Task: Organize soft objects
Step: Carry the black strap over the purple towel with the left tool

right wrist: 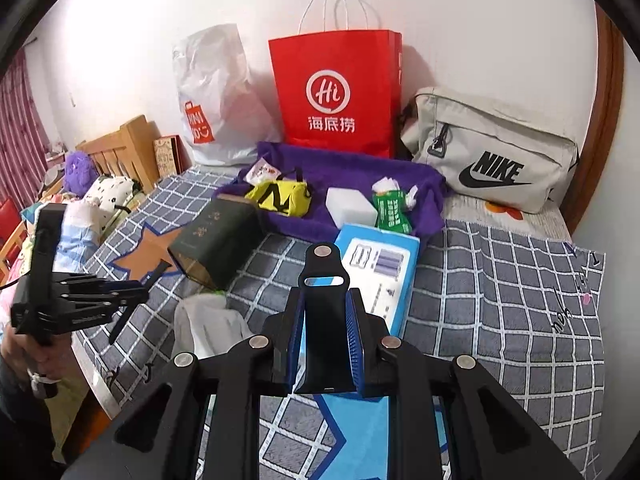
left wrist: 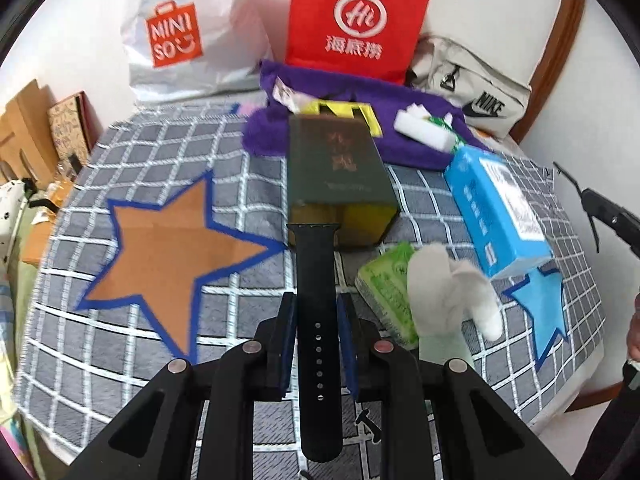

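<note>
Two strap halves [left wrist: 316,312] [right wrist: 326,320] — between tool pads.

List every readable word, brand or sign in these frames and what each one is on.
"MINISO": white plastic bag.
"Hi" with "海底捞": red paper bag.
"NIKE" with swoosh: grey pouch.
Gold characters on the dark green box: too blurred to read.
Print on the blue box and green packet: too small to read.

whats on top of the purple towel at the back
On the purple towel lie a yellow and black pouch, a white sponge block, a green packet and a small white wrapper. The red bag covers its rear edge.
</note>
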Available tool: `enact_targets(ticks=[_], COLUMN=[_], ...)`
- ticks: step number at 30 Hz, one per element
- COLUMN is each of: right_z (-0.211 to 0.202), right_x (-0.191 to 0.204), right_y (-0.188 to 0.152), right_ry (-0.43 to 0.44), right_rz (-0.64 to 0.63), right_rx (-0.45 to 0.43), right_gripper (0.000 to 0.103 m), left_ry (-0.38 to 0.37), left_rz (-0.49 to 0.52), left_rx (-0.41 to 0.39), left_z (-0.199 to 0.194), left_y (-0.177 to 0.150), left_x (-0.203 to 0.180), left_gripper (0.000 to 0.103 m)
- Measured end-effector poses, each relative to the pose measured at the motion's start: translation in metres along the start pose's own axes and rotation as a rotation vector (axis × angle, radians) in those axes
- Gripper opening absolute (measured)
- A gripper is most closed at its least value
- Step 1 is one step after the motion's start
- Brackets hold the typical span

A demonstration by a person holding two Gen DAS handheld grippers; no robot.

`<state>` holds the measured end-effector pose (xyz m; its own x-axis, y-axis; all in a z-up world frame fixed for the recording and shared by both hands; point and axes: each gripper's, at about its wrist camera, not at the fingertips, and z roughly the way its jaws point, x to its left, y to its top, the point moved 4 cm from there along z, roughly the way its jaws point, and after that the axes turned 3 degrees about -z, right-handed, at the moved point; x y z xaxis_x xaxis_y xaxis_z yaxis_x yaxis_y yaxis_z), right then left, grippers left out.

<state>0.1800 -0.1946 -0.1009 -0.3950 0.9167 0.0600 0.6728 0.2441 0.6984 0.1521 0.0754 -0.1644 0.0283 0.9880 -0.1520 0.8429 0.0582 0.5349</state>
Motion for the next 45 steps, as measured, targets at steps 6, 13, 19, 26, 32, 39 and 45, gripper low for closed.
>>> enact_targets(ticks=[6, 13, 19, 26, 32, 39, 45], right_z=[0.002, 0.006, 0.013, 0.033, 0.050, 0.074, 0.102], right_x=[-0.007, -0.016, -0.021, -0.028, -0.034, -0.043, -0.053], right_y=[0.015, 0.035, 0.053, 0.076, 0.097, 0.113, 0.129], right_ry=[-0.006, -0.025, -0.025, -0.030, -0.028, -0.026, -0.008], right_rz=[0.020, 0.045, 0.052, 0.033, 0.021, 0.016, 0.024], right_rx=[-0.010, -0.021, -0.030, -0.018, -0.033, -0.031, -0.023], right_gripper=[0.021, 0.021, 0.021, 0.021, 0.021, 0.021, 0.021], left_ry=[0.013, 0.017, 0.008, -0.004, -0.026, -0.032, -0.037], left_rz=[-0.010, 0.002, 0.010, -0.013, -0.029, -0.018, -0.011], left_rx=[-0.056, -0.098, -0.137, -0.149, -0.126, -0.107, -0.092], left_z=[-0.020, -0.027, -0.028, -0.011, 0.012, 0.036, 0.058], left_y=[0.028, 0.064, 0.097, 0.130, 0.155, 0.181, 0.201], left_x=[0.005, 0.001, -0.004, -0.004, -0.004, -0.004, -0.005], left_gripper=[0.020, 0.020, 0.020, 0.020, 0.020, 0.020, 0.020])
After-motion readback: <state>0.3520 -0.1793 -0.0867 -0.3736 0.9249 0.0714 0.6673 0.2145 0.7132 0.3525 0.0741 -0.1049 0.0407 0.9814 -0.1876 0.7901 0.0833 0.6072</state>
